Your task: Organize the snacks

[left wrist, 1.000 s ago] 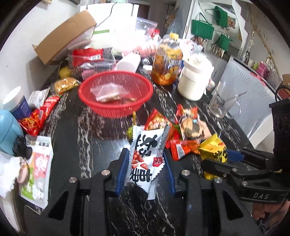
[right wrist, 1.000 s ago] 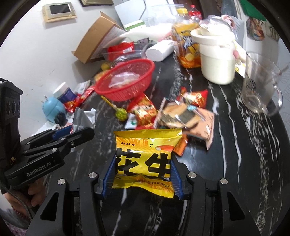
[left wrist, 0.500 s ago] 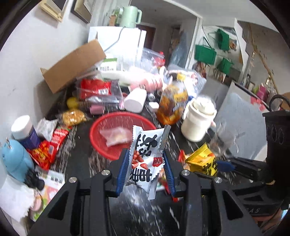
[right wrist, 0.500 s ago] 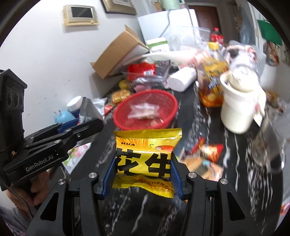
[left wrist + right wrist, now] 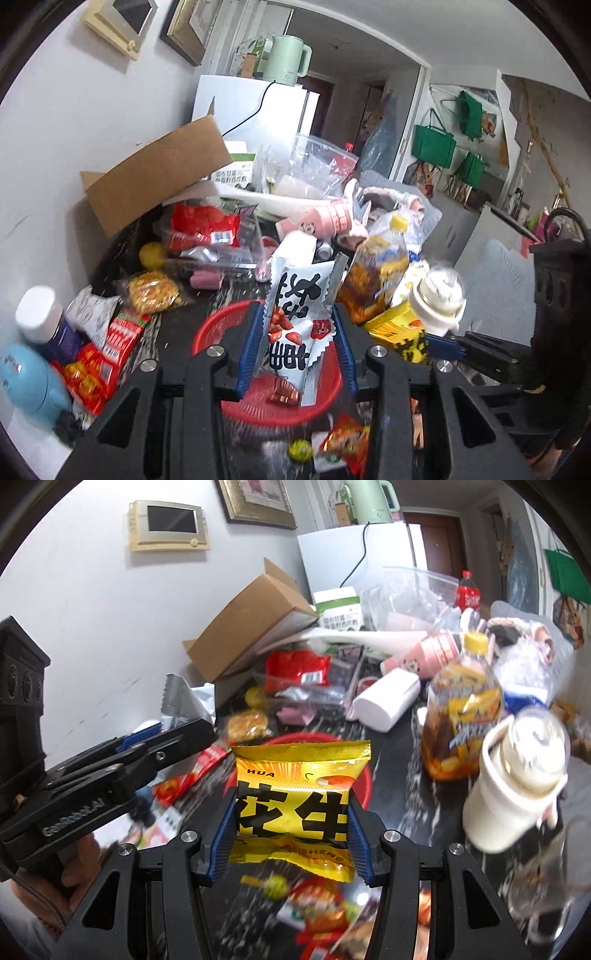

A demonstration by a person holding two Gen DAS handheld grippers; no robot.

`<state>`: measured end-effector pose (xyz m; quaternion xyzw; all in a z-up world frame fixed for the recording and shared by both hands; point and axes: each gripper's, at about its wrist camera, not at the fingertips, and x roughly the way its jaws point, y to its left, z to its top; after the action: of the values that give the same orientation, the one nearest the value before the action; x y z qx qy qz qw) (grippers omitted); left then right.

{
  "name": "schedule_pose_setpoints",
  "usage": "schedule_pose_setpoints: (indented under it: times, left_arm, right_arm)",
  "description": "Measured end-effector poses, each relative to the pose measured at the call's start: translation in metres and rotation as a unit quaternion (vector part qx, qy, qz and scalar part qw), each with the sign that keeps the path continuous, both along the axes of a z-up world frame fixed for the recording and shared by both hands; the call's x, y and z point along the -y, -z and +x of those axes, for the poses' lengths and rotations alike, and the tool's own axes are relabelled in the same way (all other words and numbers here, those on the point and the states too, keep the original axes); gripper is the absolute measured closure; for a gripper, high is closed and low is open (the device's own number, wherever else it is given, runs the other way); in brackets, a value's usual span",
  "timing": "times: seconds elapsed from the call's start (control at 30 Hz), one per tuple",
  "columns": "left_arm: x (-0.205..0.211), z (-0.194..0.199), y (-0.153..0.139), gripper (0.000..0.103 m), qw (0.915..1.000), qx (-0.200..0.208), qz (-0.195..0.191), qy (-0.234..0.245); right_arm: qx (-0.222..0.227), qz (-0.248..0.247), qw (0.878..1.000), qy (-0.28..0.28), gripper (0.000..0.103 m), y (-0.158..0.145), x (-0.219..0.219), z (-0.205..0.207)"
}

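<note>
A: How do the two grippers sit?

B: The left gripper (image 5: 297, 345) is raised above the red basket (image 5: 210, 332), its blue pads pinching a white snack packet (image 5: 295, 321) upright. The right gripper (image 5: 291, 834) is level beside it, clamped on a yellow peanut bag (image 5: 295, 794).

A: And the room around them?

B: Loose snack wrappers (image 5: 343, 439) lie on the black marble table just below. Left of the basket, red packets (image 5: 96, 365) crowd the table edge. Right of it stand a tea bottle (image 5: 461, 720) and a white lidded cup (image 5: 517, 779). Beyond, a cardboard box (image 5: 159, 173) leans against the wall.
</note>
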<state>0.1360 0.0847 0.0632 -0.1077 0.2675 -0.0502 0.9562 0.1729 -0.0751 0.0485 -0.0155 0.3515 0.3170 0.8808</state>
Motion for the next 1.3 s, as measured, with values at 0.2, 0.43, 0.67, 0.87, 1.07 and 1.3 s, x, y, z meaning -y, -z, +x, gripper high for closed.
schedule_pose_setpoints:
  times: [0.2,0.43,0.67,0.87,1.07,1.3]
  left_arm:
    - [-0.004,0.034,-0.004,0.066,1.0000,-0.001,0.000,-0.008]
    - [-0.017,0.068,0.015,0.066,0.9994,-0.025,0.007,-0.025]
    - [-0.030,0.095,0.053,0.066,0.9954,-0.089,0.001,-0.038]
    - [-0.032,0.107,0.074,0.066,0.9915,-0.122,0.001,-0.045]
    - [-0.031,0.112,0.090,0.066,0.9872,-0.153,0.013,-0.043]
    - [-0.030,0.116,0.093,0.062,0.9857,-0.162,0.023,-0.041]
  right_arm:
    - [0.012,0.000,1.000,0.000,0.050,-0.007,-0.015,0.039]
    - [-0.015,-0.007,1.000,0.014,0.050,0.013,-0.027,0.079]
    - [-0.052,-0.024,0.998,0.012,0.050,0.045,-0.037,0.098]
    - [-0.065,-0.043,0.997,0.009,0.050,0.061,-0.043,0.105]
    - [-0.084,-0.058,0.995,0.004,0.050,0.074,-0.049,0.110]
    - [-0.106,-0.065,0.992,0.006,0.049,0.083,-0.050,0.115]
